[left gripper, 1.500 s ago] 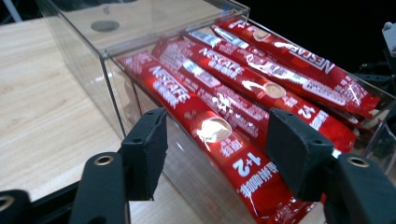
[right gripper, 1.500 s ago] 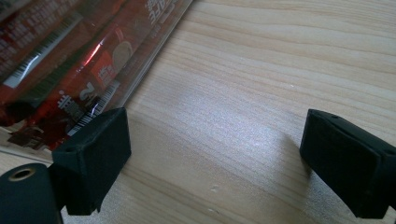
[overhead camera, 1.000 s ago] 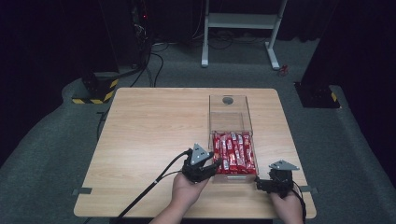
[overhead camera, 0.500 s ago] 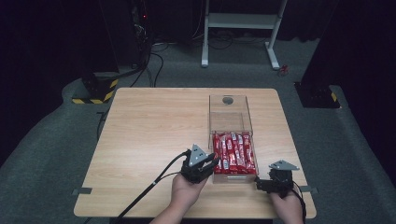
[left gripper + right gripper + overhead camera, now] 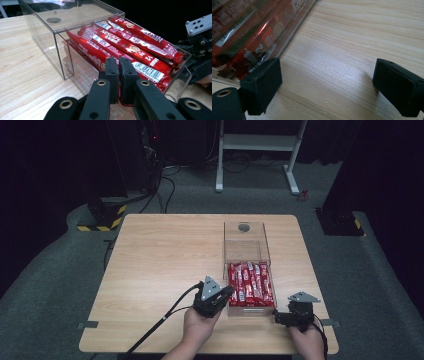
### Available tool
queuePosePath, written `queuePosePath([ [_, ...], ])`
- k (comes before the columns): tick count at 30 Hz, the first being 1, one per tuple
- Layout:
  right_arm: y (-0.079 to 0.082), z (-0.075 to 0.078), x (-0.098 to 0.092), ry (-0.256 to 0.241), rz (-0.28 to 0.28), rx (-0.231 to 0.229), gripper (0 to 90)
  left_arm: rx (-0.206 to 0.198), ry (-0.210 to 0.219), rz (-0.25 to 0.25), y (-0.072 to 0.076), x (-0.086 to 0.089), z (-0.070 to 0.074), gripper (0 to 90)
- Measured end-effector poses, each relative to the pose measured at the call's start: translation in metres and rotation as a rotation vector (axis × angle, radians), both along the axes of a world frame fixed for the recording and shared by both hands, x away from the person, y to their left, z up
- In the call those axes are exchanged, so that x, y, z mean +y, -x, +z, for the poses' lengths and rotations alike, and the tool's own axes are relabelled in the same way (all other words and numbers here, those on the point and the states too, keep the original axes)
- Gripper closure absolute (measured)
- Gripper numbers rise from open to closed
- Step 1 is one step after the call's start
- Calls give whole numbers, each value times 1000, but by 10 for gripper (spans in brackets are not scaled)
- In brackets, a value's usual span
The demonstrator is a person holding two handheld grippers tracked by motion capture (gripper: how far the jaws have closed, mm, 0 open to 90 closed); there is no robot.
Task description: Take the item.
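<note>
Where the wooden table (image 5: 165, 270) meets its right half, a clear plastic box (image 5: 247, 240) lies lengthwise, running from the middle of the table toward the near edge. Its far part is empty, with a round hole showing at the far end, and its near part is packed with red coffee sachets (image 5: 250, 282) lying side by side along the box's length. In the left gripper view the sachets (image 5: 130, 47) carry white lettering and barcodes, and they reach up to the open top of the box (image 5: 62, 50).

The left gripper (image 5: 226, 293) sits at the near left corner of the box, held by the left hand (image 5: 200, 325) that comes in from the near edge. Its cable trails off toward the near left. In the left gripper view (image 5: 118, 68) the two black jaws stand nearly together, with only a thin slit between them; they press against the clear near wall in front of the sachets. Whether anything is caught in that slit cannot be told.

The right gripper (image 5: 278, 317) rests on the table just to the right of the box's near end, held by the right hand (image 5: 307, 340). In the right gripper view (image 5: 325, 80) its jaws are wide apart over bare wood, with the left jaw just beside the box's side wall (image 5: 294, 27).
</note>
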State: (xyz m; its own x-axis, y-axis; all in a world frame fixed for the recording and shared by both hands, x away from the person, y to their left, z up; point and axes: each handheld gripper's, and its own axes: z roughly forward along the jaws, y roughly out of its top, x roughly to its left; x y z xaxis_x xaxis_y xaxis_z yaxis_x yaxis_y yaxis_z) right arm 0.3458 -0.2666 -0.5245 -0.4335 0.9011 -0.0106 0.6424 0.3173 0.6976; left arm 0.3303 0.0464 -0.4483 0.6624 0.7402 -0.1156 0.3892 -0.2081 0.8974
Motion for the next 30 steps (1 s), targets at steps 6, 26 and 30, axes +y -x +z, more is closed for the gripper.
queuePosePath([
  [6, 0, 0, 0, 0, 0, 0, 86, 0, 6, 2, 4, 2, 0, 865],
  [26, 0, 0, 0, 0, 1, 0, 86, -28, 5, 13, 13, 9, 3, 871],
  [30, 0, 0, 0, 0, 0, 0, 86, -33, 15, 20, 13, 11, 5, 872],
])
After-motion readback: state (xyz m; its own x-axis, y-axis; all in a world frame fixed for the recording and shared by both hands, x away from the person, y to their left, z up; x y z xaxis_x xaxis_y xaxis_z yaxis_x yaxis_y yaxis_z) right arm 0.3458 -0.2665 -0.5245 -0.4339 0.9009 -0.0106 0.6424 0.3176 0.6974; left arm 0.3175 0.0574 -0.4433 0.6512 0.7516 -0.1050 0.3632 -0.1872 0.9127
